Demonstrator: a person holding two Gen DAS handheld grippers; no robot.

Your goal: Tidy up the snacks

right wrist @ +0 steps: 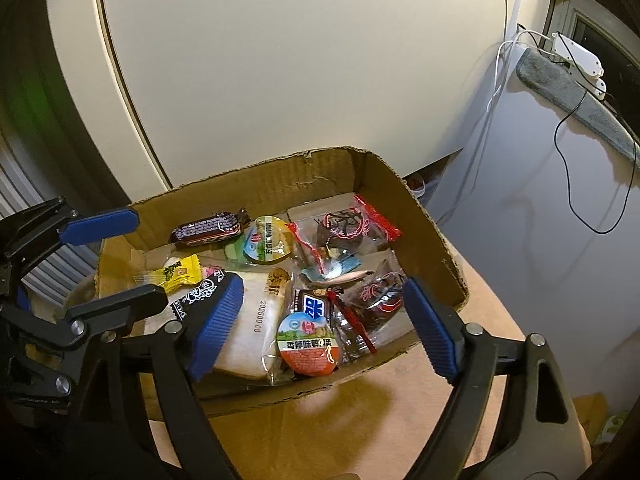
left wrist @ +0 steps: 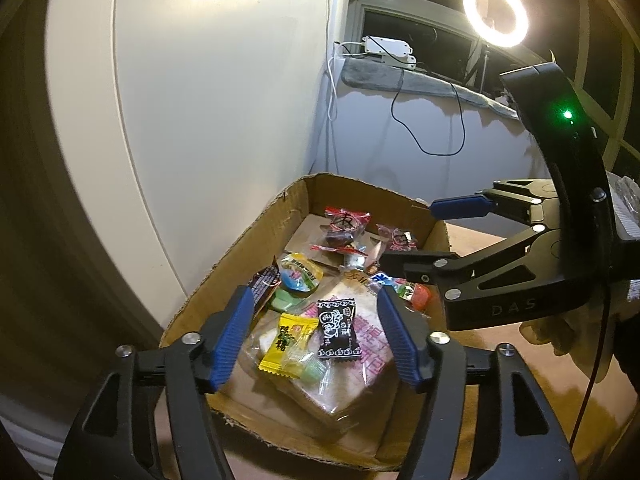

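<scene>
Open-topped brown corrugated cardboard box [right wrist: 424, 220] sits mid-frame in both wrist views, on a tan surface. It holds the snacks, all loose and overlapping.

Left gripper [left wrist: 316, 344], lower centre of its view: jaws wide, nothing between the blue pads; a small yellow candy sachet [left wrist: 286, 346] and a small black printed sachet [left wrist: 337, 330] lie below the gap, on a large clear-wrapped bread pack [left wrist: 352, 372].

Right gripper [right wrist: 320, 330], lower centre of its view: jaws wide, empty, hovering over a round foil-lidded orange cup [right wrist: 307, 346].

Upper part of the box: dark glossy chocolate bar [right wrist: 210, 228] and clear red-edged sachet [right wrist: 346, 224].

Handling, judged: sachets are light, crinkly and slippery, so pinch across the flat body or a crimped end. Bread is soft, so grip lightly at the wrapper edge. The cup is stiffer; take it across the rim.
</scene>
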